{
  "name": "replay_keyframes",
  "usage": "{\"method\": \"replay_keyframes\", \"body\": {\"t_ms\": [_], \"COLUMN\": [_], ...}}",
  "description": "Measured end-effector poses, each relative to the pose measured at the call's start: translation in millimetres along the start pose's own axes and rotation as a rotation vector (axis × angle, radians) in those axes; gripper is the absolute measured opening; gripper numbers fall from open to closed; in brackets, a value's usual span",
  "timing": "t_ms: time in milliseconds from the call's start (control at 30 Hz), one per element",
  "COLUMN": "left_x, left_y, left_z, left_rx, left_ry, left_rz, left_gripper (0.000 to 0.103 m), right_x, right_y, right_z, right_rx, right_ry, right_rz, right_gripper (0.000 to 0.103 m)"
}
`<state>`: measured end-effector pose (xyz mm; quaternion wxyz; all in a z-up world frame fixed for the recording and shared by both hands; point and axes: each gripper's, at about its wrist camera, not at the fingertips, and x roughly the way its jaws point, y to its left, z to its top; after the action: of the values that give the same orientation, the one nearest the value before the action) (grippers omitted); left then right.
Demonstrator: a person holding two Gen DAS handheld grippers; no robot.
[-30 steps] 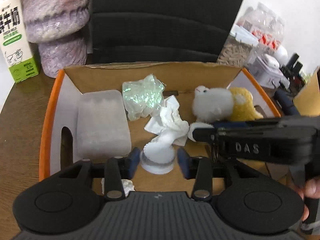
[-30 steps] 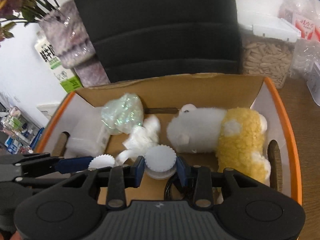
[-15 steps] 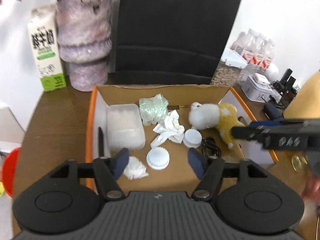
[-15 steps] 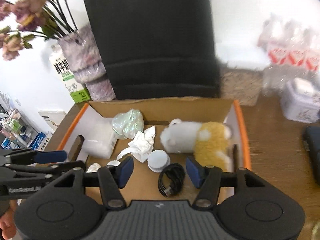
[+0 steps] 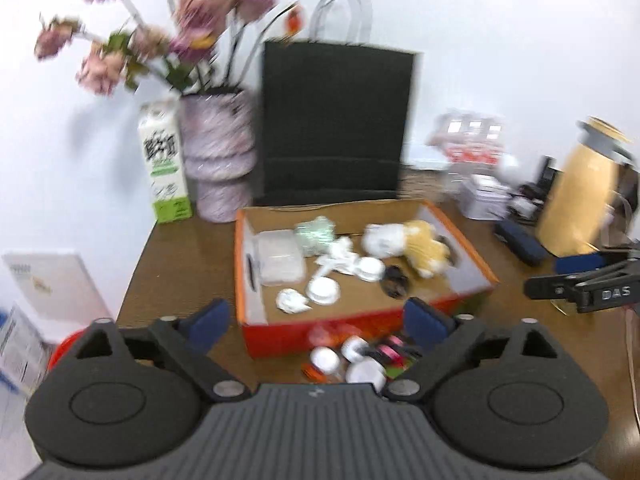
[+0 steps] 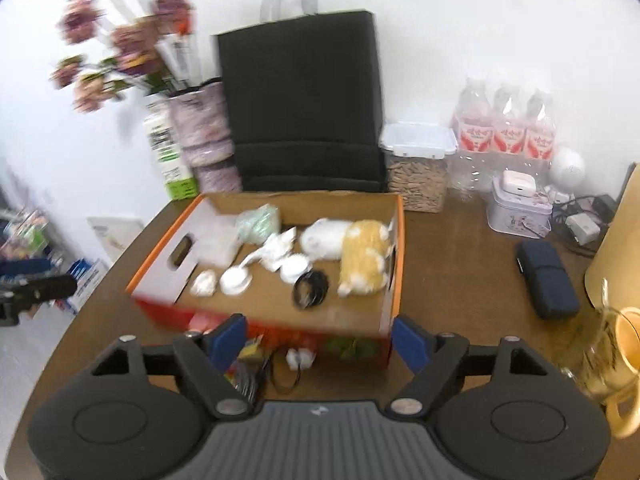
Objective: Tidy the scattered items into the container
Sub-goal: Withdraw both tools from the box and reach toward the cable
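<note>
L claw [image 5: 316, 322] & R claw [image 6: 316, 342] both just-widened, empty, above box [image 6: 394, 248]; white caps [image 5: 323, 290] inside

Matt cardboard box [image 6: 394, 240], fluffy plush toy [image 6: 362, 256]

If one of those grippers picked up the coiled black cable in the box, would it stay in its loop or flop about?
The coiled black cable would probably sag and loosen, since no tie is visible on its loops. It looks thin, so likely light. Lying flat on the floor of the orange-rimmed cardboard box, it seems unlikely to roll, though one pinched strand could slip.
</note>
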<state>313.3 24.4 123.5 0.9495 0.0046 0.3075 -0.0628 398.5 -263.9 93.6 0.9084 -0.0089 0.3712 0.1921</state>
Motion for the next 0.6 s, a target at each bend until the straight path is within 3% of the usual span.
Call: {"method": "replay_keyframes", "body": {"t_ms": [267, 367, 467, 533, 600], "left_x": [-85.5, -110.5, -120.7, -124.7, -126.0], "left_y": [-28.1, -35.3, -39.8, -42.3, -41.8], "left_z": [-111.3, -152.8, -184.5, -202.9, -217.5], "left_rx": [0.037, 0.014, 0.010, -0.011, -0.062], "left_ry": [-0.139, -0.187, -0.199, -0.192, -0.190], "left_rz": [-0.039, -0.036, 0.060, 0.152, 0.151], "left_gripper": [0.103, 0.103, 0.103, 0.103, 0.103], "right_x": [-87.6, -111.4, -128.6, -136.9, -141.8], "right_y": [26.2, 38.3, 51.2, 57.8, 66.0], "right_z": [-102.8, -145.8, -183.5, -206.5, -226.1], "right_rx": [-0.061, -0.083, -0.115, -0.114, -0.138], "right_ry": [-0.146, -0.206, -0.279, -0.306, -0.325], "right_rz": [0.055, -0.006, -0.103, -0.115, -0.115], "right_gripper": [0.090, 0.090, 0.090, 0.090, 0.090]}}
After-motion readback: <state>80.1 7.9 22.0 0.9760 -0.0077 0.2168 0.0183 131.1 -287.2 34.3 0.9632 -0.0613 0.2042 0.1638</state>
